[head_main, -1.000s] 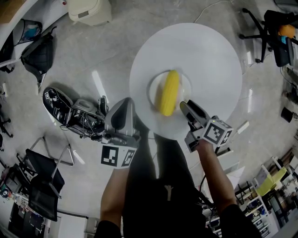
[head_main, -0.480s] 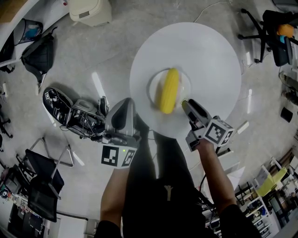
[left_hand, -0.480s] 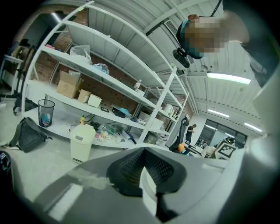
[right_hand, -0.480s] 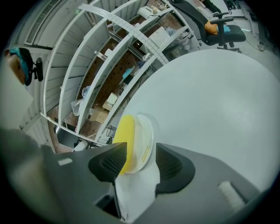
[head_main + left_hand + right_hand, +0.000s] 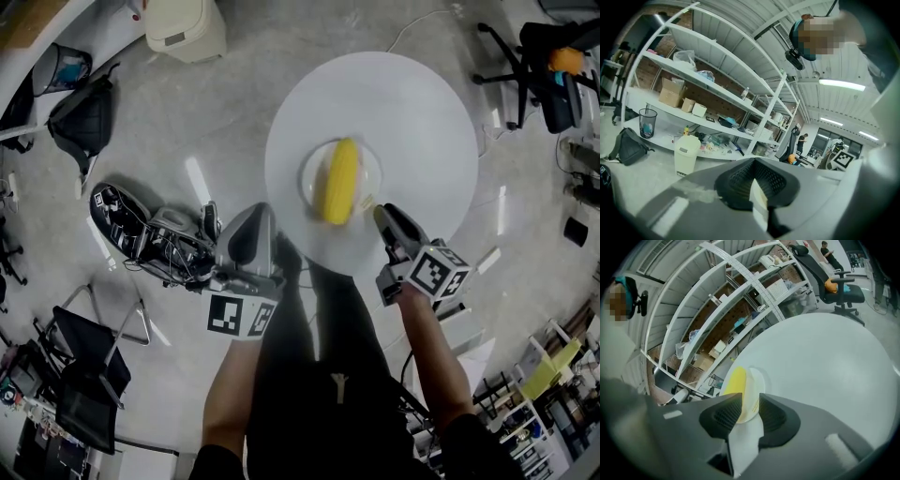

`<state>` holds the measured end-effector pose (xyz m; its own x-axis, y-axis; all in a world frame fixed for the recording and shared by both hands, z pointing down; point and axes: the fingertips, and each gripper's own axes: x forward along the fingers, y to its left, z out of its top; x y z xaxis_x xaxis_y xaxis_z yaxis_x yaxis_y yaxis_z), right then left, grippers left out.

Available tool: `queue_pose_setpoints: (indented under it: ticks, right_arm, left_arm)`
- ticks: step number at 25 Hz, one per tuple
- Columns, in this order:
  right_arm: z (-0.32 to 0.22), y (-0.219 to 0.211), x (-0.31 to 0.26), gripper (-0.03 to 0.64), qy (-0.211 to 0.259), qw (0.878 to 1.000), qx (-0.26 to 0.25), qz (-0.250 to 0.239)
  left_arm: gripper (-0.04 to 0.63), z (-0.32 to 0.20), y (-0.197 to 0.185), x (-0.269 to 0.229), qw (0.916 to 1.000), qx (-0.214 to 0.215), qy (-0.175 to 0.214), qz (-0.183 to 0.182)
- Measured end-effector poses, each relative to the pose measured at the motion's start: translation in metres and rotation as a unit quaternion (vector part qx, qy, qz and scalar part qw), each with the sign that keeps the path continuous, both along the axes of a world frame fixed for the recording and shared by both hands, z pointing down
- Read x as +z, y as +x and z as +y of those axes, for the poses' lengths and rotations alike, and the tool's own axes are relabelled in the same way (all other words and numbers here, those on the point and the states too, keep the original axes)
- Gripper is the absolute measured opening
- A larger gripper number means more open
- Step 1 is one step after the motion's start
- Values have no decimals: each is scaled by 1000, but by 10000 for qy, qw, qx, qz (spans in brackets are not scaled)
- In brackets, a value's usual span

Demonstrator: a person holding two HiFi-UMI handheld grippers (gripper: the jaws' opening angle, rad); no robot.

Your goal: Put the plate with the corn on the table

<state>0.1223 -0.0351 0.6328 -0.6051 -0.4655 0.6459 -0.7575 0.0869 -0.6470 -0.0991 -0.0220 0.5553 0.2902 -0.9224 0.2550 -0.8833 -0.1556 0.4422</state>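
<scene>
White table (image 5: 422, 112) bears plate (image 5: 371, 161) and corn (image 5: 341, 180); office chair (image 5: 539, 56), bin (image 5: 185, 26) nearby.

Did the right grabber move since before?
Yes. The right gripper has drawn back slightly from the plate, toward the near edge of the table.

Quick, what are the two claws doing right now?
Left claw: shut, holding nothing.
Right claw: open a little, empty; the round white plate with the yellow corn cob lies on the round white table.
</scene>
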Motion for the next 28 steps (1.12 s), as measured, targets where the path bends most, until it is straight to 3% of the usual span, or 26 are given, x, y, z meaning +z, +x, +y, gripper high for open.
queue_pose_setpoints:
  ticks: [7,28]
  right_arm:
    - [7,0,-19,15,277,9991,-50,313]
    - [0,-20,-145,9,1297,9908,103,374]
  left_arm:
    - [2,10,4,-22,9998,174,87,-32]
    - [2,21,8,-123,9978,473,474,-19]
